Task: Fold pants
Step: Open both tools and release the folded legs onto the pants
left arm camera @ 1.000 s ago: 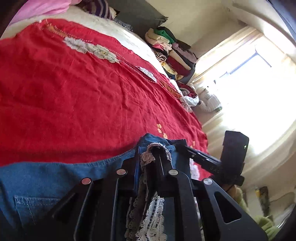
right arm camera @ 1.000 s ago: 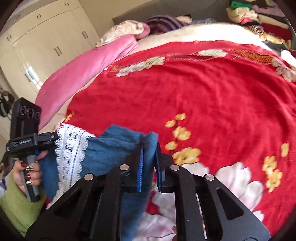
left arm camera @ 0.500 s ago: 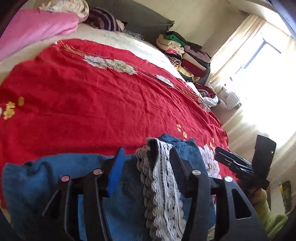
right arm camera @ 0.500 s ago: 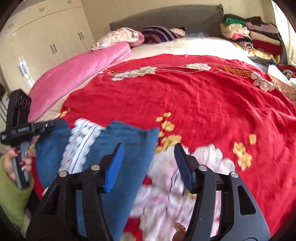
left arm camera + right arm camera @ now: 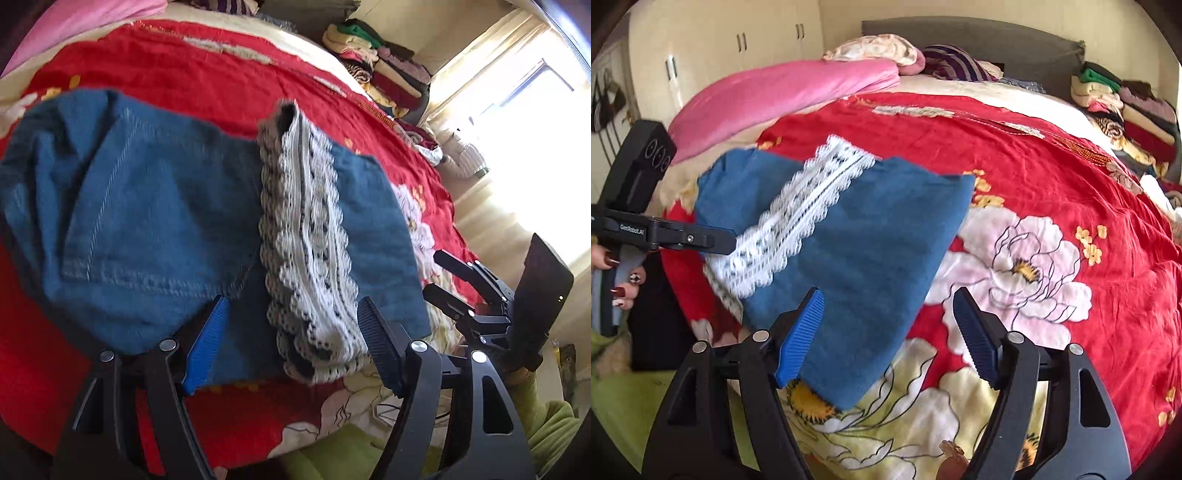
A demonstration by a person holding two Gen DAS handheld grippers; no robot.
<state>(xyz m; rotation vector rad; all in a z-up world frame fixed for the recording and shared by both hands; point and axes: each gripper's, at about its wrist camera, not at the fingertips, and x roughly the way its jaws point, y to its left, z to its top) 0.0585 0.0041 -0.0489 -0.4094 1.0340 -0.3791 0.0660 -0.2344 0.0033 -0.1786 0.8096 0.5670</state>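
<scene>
Folded blue pants (image 5: 849,236) with a white lace trim (image 5: 798,221) lie on the red flowered bedspread (image 5: 1052,192) near the foot of the bed. Left of the pants, the left gripper (image 5: 291,332) hovers with its jaws spread wide, holding nothing. Beside the pants' right edge, the right gripper (image 5: 888,328) also has its jaws parted and empty above the cloth. Beyond the pants lie a pink quilt (image 5: 783,92) and a stack of folded clothes (image 5: 1123,107).
</scene>
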